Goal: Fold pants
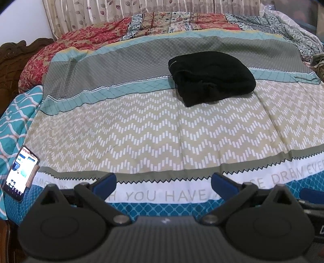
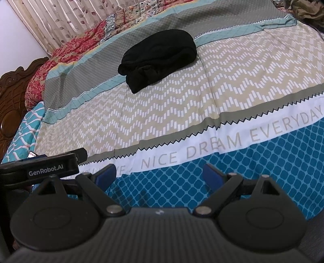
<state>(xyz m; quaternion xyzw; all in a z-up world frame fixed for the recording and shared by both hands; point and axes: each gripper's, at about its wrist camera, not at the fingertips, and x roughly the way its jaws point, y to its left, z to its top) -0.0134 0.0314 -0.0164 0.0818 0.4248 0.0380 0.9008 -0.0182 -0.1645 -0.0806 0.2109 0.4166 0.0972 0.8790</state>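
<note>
Black pants point(image 1: 211, 77) lie folded into a compact bundle on the patterned bed cover point(image 1: 141, 131), toward the far right of the bed. They also show in the right wrist view point(image 2: 158, 58), far ahead and left of centre. My left gripper point(image 1: 163, 182) is open and empty, low over the near edge of the bed, well short of the pants. My right gripper point(image 2: 159, 175) is open and empty too, over the blue-patterned near edge. The left gripper's body point(image 2: 40, 170) shows at the left of the right wrist view.
A phone point(image 1: 21, 173) with a lit screen lies at the bed's near left edge. A red floral quilt point(image 1: 66, 46) and patterned bedding are piled at the far side before curtains point(image 1: 121, 10). A carved wooden headboard point(image 2: 12, 101) stands left. Olive cloth point(image 2: 305, 12) lies far right.
</note>
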